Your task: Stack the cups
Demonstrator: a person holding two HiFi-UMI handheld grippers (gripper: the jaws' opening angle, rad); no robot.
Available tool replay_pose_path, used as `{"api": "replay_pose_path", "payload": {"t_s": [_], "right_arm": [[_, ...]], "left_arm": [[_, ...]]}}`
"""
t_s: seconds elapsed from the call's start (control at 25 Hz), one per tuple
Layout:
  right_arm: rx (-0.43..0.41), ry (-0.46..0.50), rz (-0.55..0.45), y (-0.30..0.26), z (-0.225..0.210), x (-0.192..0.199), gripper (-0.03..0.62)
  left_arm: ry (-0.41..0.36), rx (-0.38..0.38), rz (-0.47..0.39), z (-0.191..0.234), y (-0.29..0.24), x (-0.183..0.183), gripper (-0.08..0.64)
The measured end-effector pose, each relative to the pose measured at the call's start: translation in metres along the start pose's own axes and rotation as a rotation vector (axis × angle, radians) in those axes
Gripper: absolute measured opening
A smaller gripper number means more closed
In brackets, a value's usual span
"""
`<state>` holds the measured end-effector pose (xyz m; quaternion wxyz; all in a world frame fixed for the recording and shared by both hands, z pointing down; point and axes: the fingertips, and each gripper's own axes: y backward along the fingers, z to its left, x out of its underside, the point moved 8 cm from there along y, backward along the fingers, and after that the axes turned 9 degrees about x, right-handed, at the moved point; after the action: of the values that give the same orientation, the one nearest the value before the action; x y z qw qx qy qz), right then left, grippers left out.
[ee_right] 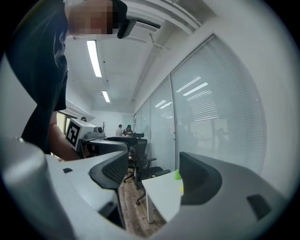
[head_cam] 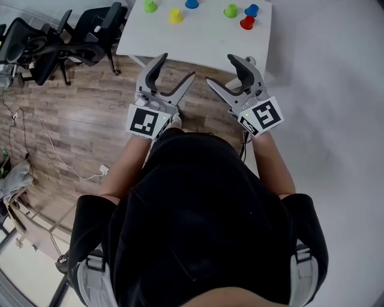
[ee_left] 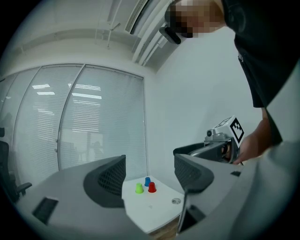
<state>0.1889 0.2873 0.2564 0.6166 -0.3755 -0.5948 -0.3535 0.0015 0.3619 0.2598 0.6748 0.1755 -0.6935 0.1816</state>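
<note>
Coloured plastic cups are seen scattered at the far end of the white tabletop point(head_cam: 198, 39): a lime cup point(head_cam: 150, 6), a yellow cup point(head_cam: 175, 15), a blue cup point(head_cam: 191, 3), a green cup point(head_cam: 230, 10), a second blue cup point(head_cam: 251, 10) and a red cup point(head_cam: 246, 23), none stacked yet. Nothing is gripped. The left tongs point(head_cam: 177, 67) are held wide open and empty, the right tongs point(head_cam: 221, 70) likewise, both short of the tabletop's near edge, over the wooden floor point(head_cam: 90, 114). The risk is judged to lie on the right, where three cups are set close together. A neighbour could be knocked over by a wide approach, or a light cup squeezed out by a hasty pinch.
</note>
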Motion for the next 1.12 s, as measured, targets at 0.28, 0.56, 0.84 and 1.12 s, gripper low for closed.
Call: {"api": "replay_pose_path", "payload": {"t_s": [0.28,0.56,0.84,1.12], "right_arm": [[0.035,0.000,0.020,-0.063,-0.004,0.003,0.328],[0.101,-0.015,0.029,-0.115,0.001,0.003,0.328],[0.150,-0.051,0.054,-0.142,0.008,0.014,0.328],[0.169,-0.062,0.072,-0.160,-0.011,0.020,0.328]], "left_arm": [[0.014,0.082,-0.019,0.064,-0.014,0.013,0.324],[-0.004,0.168,-0.052,0.124,-0.019,0.012,0.324],[0.040,0.217,-0.013,0.159,-0.017,0.032,0.324],[0.073,0.230,0.027,0.180,-0.031,0.046,0.324]]}}
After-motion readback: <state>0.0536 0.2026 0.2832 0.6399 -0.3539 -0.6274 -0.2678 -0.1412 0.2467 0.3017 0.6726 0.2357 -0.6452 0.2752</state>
